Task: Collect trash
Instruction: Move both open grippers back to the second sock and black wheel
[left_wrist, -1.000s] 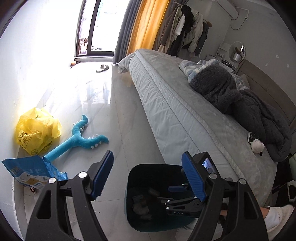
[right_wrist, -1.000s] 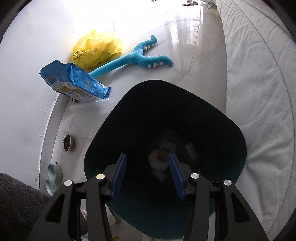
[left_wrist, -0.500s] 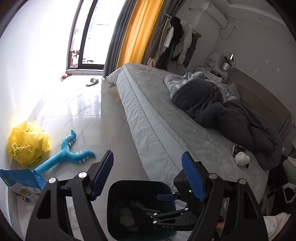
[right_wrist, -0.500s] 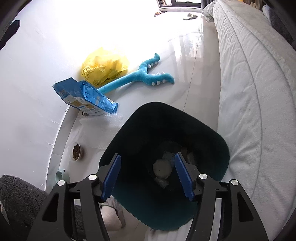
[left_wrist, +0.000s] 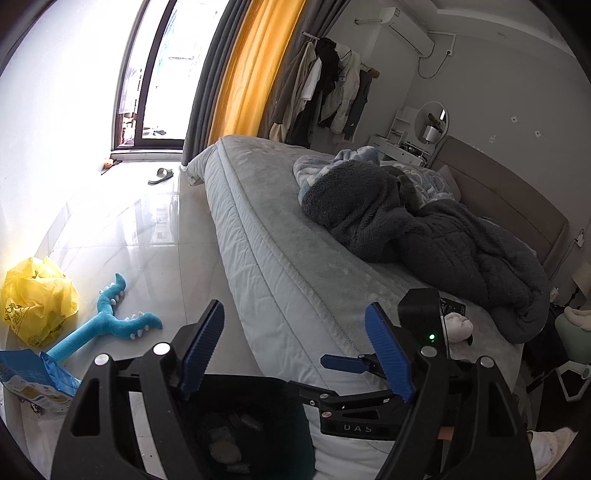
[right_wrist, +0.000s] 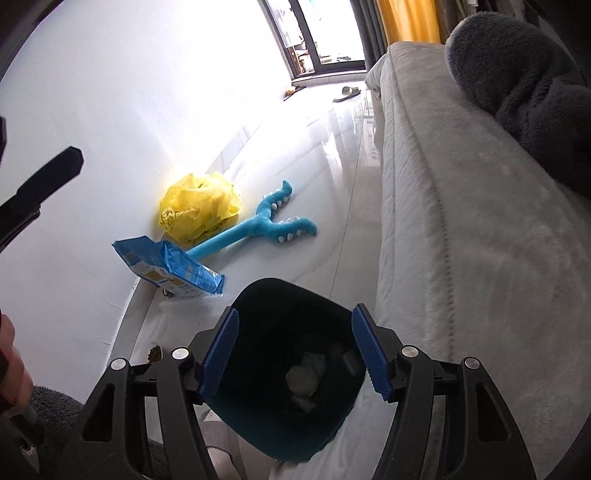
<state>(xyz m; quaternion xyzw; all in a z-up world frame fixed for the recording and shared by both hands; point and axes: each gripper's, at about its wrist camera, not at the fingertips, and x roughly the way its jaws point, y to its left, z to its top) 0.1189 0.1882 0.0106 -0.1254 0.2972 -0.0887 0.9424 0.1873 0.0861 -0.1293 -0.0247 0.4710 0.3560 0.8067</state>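
Beside the bed's (right_wrist: 461, 221) long edge, the dark bin (right_wrist: 280, 435) holds trash; both the left hand-held gripper (left_wrist: 295, 354) and the right hand-held gripper (right_wrist: 293, 352) are spread, empty.

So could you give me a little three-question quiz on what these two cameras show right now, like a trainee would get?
1. True or false: the right gripper is holding a piece of trash.
2. Multiple choice: what lies on the floor between the yellow bag and the bin? A) a slipper B) a blue packet C) a pillow
3. Fill in: the crumpled white wad not yet collected lies on the ____, near the dark blanket.

Key: 1. False, its jaws are open and empty above the bin. 2. B. 3. Bed.
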